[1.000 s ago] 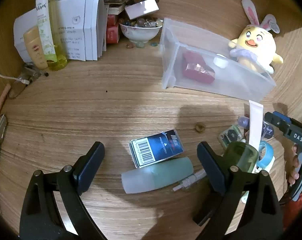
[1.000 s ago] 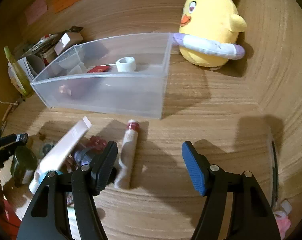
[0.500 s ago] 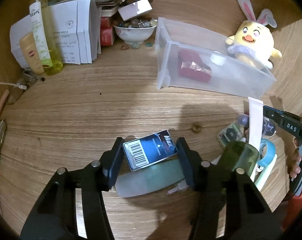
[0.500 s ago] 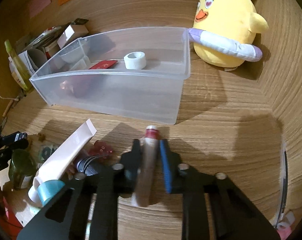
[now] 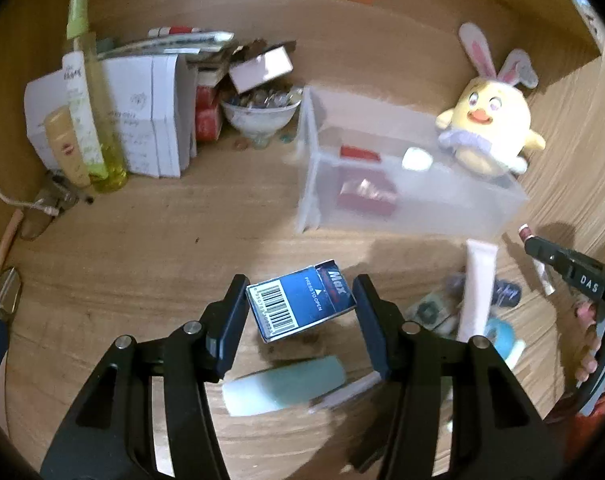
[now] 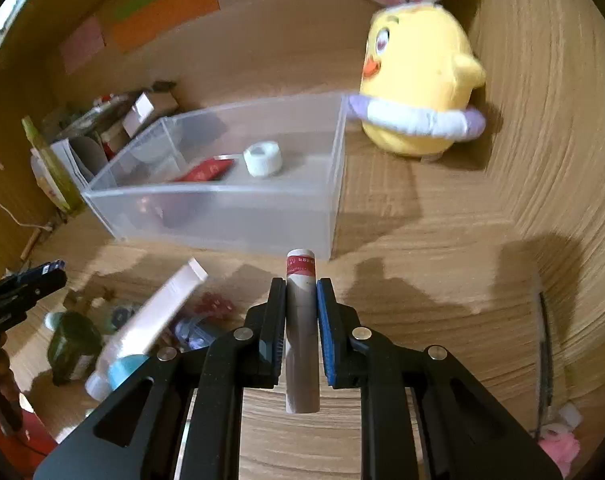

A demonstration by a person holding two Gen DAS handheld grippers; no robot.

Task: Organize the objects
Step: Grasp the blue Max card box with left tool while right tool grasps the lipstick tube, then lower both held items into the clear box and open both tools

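Between the left gripper's (image 5: 300, 312) fingers sits a blue barcode box (image 5: 301, 306); the right gripper (image 6: 301, 320) squeezes a red-banded tube (image 6: 301, 320).

Open wooden tabletop (image 5: 150, 240) left of the clear bin (image 6: 222, 208): passable. Bin's top open. Plush chick (image 6: 418, 80) touches the bin's far right corner. Bottles (image 5: 90, 120), boxes (image 5: 150, 120) and bowl (image 5: 262, 116) line the back-left. Small clutter (image 6: 142, 320) crowds the bin's front.

Warm dim light, hard shadows, motion blur, strong fisheye bending at edges.
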